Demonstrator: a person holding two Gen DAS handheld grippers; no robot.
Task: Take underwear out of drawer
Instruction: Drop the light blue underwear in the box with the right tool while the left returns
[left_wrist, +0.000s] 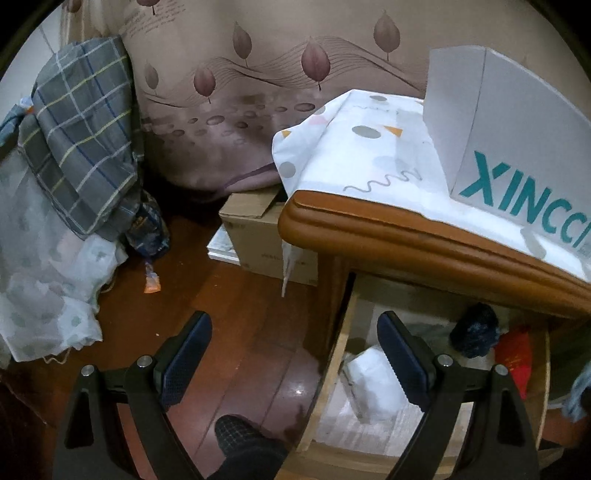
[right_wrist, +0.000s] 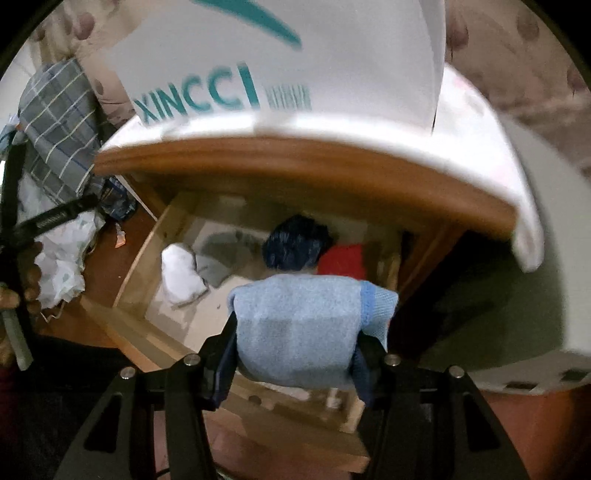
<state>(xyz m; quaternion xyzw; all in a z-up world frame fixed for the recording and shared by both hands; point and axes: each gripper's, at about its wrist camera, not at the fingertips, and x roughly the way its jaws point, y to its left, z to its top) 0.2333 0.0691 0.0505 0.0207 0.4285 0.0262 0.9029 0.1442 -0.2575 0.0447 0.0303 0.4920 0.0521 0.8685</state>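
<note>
The wooden drawer (right_wrist: 133, 258) of the nightstand stands pulled open. My right gripper (right_wrist: 295, 343) is shut on a light blue folded underwear (right_wrist: 299, 328) and holds it above the drawer's front part. Inside the drawer lie a dark blue bundle (right_wrist: 295, 243), a red item (right_wrist: 341, 260), a white bundle (right_wrist: 181, 273) and a grey cloth (right_wrist: 221, 254). My left gripper (left_wrist: 295, 350) is open and empty, over the drawer's left edge (left_wrist: 332, 365) and the floor. The dark bundle (left_wrist: 474, 334) and white bundle (left_wrist: 373, 380) show in the left wrist view too.
The nightstand top (left_wrist: 406, 236) carries a patterned white cloth (left_wrist: 369, 155) and a white XINCCI box (left_wrist: 517, 140). A cardboard box (left_wrist: 262, 236) stands on the wooden floor (left_wrist: 229, 325) left of it. A bed with a plaid cloth (left_wrist: 81, 147) is at the left. Curtain behind.
</note>
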